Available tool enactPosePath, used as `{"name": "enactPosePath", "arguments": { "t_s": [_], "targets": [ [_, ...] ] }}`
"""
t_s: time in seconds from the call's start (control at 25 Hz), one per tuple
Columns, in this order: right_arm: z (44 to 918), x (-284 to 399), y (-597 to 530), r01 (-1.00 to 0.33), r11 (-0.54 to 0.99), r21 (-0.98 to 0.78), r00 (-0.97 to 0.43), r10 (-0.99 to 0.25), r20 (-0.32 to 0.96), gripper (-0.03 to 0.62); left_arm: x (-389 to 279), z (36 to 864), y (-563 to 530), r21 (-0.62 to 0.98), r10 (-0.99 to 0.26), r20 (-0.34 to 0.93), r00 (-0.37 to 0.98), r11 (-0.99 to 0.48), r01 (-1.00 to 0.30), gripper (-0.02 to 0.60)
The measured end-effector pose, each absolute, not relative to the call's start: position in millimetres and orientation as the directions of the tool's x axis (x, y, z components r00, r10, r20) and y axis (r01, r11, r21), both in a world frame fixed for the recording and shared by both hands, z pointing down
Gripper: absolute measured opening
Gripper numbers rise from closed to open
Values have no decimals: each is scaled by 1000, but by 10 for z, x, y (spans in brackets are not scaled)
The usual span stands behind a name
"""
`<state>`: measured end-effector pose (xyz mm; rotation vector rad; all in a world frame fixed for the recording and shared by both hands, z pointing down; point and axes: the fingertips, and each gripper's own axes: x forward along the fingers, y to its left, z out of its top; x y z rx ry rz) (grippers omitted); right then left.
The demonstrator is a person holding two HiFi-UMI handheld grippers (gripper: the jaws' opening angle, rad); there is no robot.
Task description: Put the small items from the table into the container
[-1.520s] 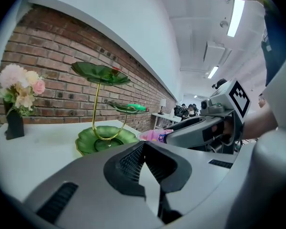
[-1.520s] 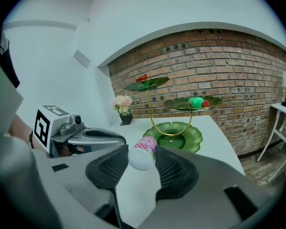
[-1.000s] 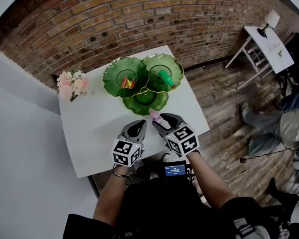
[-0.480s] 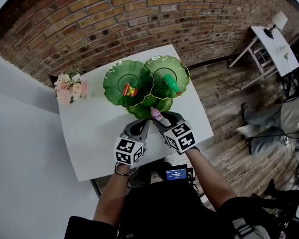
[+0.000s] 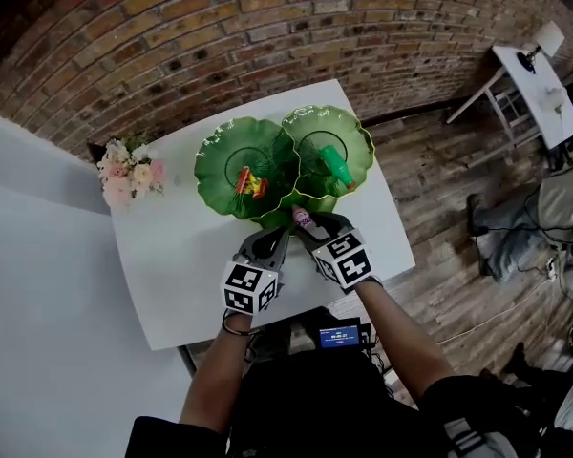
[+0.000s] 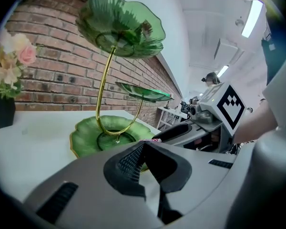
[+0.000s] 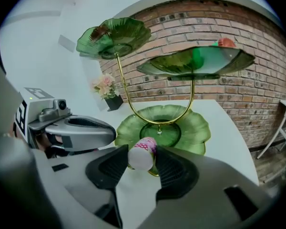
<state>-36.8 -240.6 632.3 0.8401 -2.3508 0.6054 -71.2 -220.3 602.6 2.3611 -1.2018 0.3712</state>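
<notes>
At the table's (image 5: 172,256) 10 o'clock in the head view, the flowers (image 5: 124,172) are untouched. The left hand-held gripper (image 5: 270,239) has crept forward beside its partner. Its jaws are clenched together on nothing, so it is only riding along.

The stand (image 5: 220,156) fills the table's 12 to 1 o'clock. Both raised dishes already carry something: a red and yellow piece (image 5: 247,179) on the left one and a green piece (image 5: 338,168) on the right.

The real change is on the right. The right hand-held gripper (image 7: 143,160), grasping the pink item (image 7: 142,152) between its pads, has come down and forward. A second ago the item hung short of the bottom dish (image 7: 190,128), at its 6 o'clock. Now it sits over that dish's near rim.

I judge the carry nearly done: a little farther in, then a release, should land it in the dish.
</notes>
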Motion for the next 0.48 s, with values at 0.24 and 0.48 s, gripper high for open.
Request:
{"name": "enactPosePath", "arguments": {
  "t_s": [0.24, 0.48],
  "targets": [
    [6411, -364, -2438, -682, 699, -218, -633, -412, 656, 189, -727, 6089, -2202, 284, -683, 448, 577, -503, -816, 8],
    [6440, -369, -2447, -679, 702, -216, -628, -403, 665, 190, -738, 6077, -2213, 283, -686, 446, 575, -501, -818, 8]
  ]
}}
